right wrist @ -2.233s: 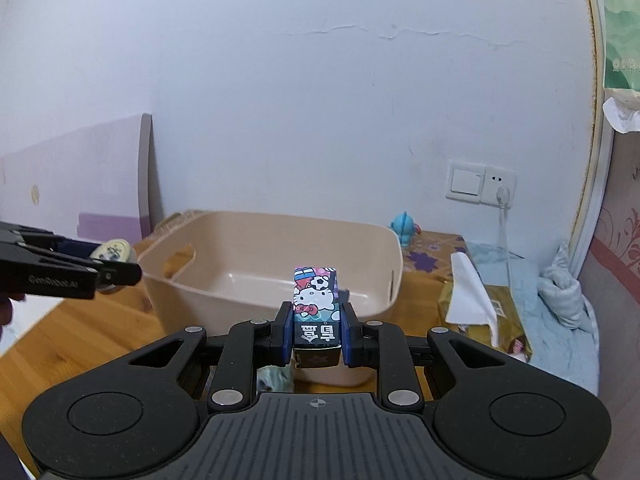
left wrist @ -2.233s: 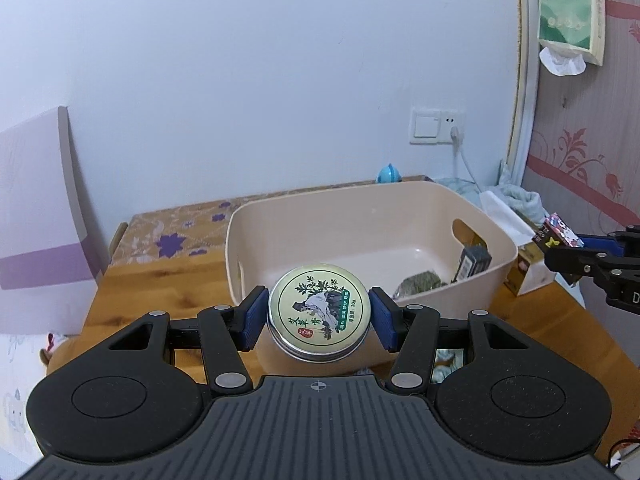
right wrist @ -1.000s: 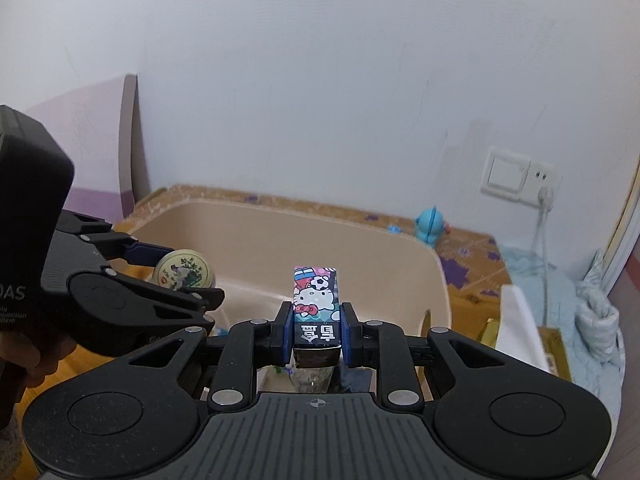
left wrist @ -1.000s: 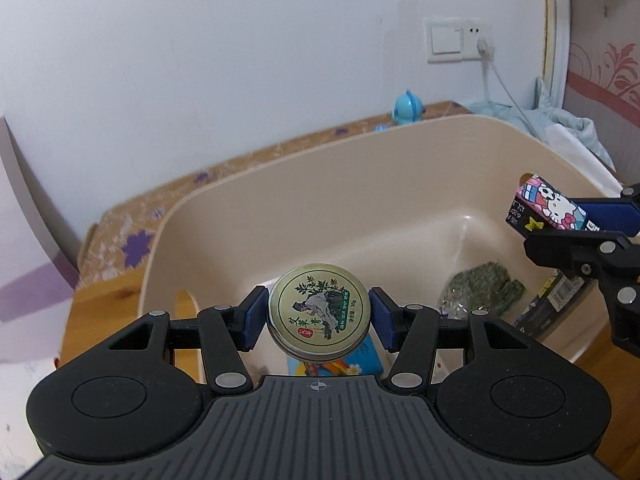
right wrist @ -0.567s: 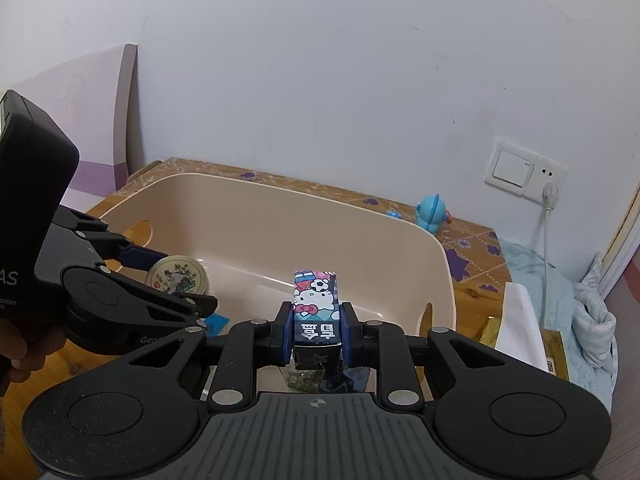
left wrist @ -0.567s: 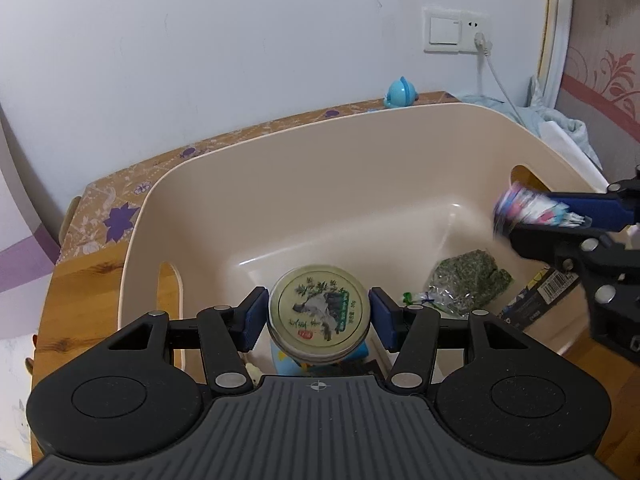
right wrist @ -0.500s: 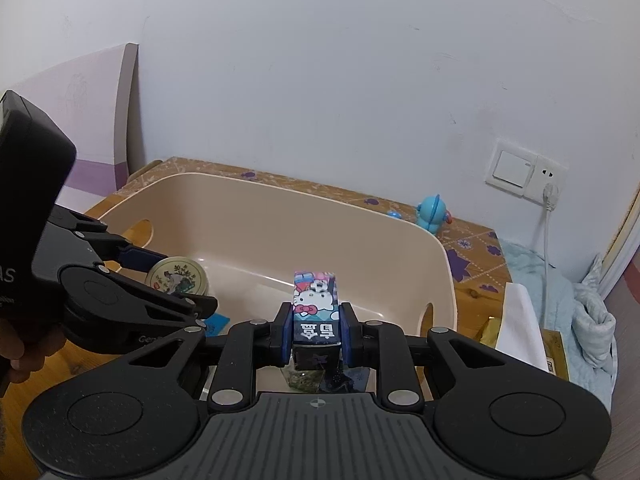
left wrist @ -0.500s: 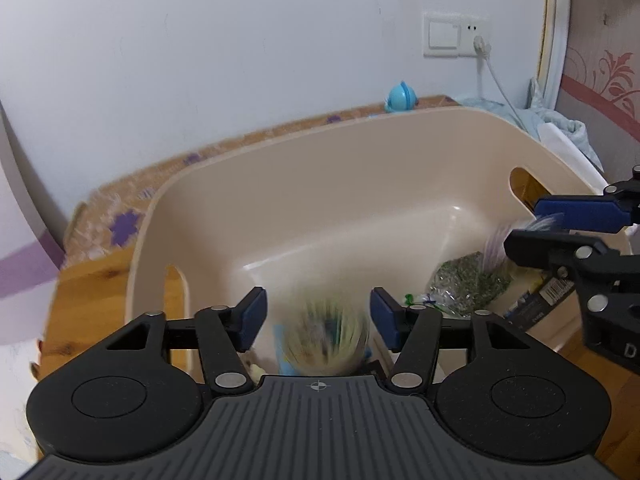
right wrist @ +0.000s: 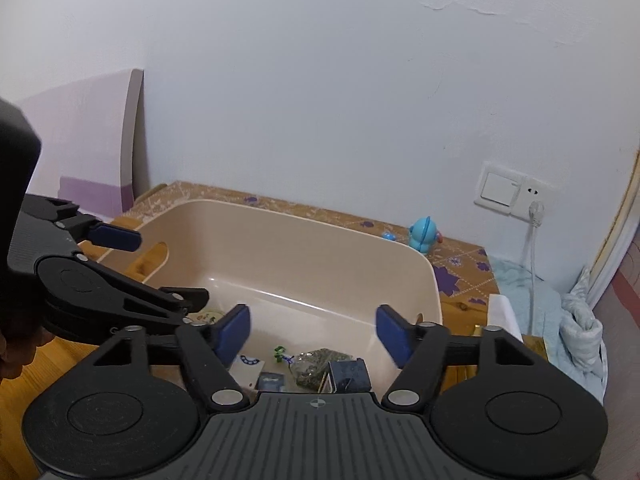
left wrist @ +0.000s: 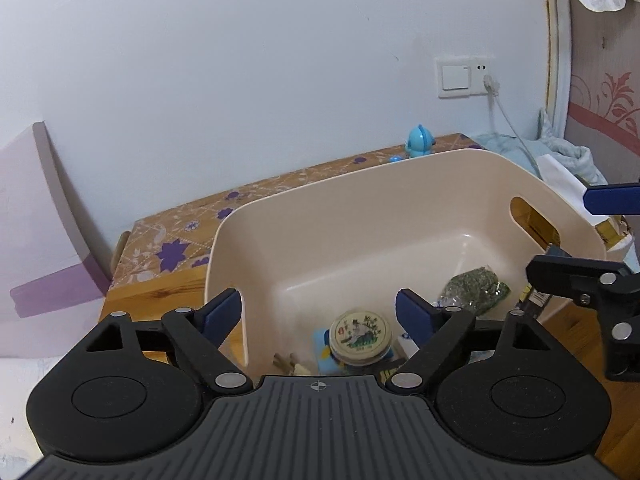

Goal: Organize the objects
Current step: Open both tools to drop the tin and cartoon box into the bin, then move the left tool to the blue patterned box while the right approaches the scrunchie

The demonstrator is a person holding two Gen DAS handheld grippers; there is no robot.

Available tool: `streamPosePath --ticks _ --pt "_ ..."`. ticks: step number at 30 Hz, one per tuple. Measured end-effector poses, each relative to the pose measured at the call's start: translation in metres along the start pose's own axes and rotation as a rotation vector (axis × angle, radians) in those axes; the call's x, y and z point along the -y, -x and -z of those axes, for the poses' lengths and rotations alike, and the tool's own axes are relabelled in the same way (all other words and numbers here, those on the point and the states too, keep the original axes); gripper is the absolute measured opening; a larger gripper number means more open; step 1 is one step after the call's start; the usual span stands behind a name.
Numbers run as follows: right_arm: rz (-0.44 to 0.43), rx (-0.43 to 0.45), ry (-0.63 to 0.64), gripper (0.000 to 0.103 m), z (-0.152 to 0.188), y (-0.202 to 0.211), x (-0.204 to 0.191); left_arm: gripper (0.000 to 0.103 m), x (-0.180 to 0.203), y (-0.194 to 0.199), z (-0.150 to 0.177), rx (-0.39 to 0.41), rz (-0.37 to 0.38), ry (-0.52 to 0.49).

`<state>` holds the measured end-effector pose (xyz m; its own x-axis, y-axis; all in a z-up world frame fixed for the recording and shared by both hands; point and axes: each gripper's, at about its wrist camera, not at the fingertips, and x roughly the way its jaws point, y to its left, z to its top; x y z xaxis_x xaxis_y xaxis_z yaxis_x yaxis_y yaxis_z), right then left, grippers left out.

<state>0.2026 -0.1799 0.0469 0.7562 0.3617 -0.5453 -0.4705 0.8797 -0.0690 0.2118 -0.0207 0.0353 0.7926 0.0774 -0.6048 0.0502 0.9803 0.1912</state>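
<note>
Both grippers, left gripper (left wrist: 319, 312) and right gripper (right wrist: 313, 334), are hanging with fingers spread; the round tin (left wrist: 361, 335), lying at 6 o'clock in the bin (left wrist: 400, 216), is probably light, stiff and slippery, best pinched across its rim.

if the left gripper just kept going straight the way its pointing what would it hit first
Probably the round tin, lying low in the beige bin between the open left gripper fingers. Depth is unclear; aimed slightly higher, it would reach the bin's bare floor or far wall instead.

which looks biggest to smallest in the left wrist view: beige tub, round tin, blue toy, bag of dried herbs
1. beige tub
2. bag of dried herbs and round tin: look about alike, and the tin is nearer, so unranked
3. blue toy, though farthest away
</note>
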Motion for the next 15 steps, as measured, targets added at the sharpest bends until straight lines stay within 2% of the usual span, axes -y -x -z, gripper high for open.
streamPosePath --ticks 3,7,15 --pt "-0.003 0.001 -0.019 0.079 0.004 0.008 0.000 0.087 -0.002 0.009 0.004 0.004 0.004 -0.003" --pt "-0.012 0.008 -0.019 0.094 0.011 0.018 -0.002 0.087 -0.005 0.020 0.010 0.013 0.004 -0.008" --pt "-0.010 0.009 0.015 0.101 0.024 0.038 -0.009 0.088 -0.010 0.041 0.028 0.022 0.006 -0.009"
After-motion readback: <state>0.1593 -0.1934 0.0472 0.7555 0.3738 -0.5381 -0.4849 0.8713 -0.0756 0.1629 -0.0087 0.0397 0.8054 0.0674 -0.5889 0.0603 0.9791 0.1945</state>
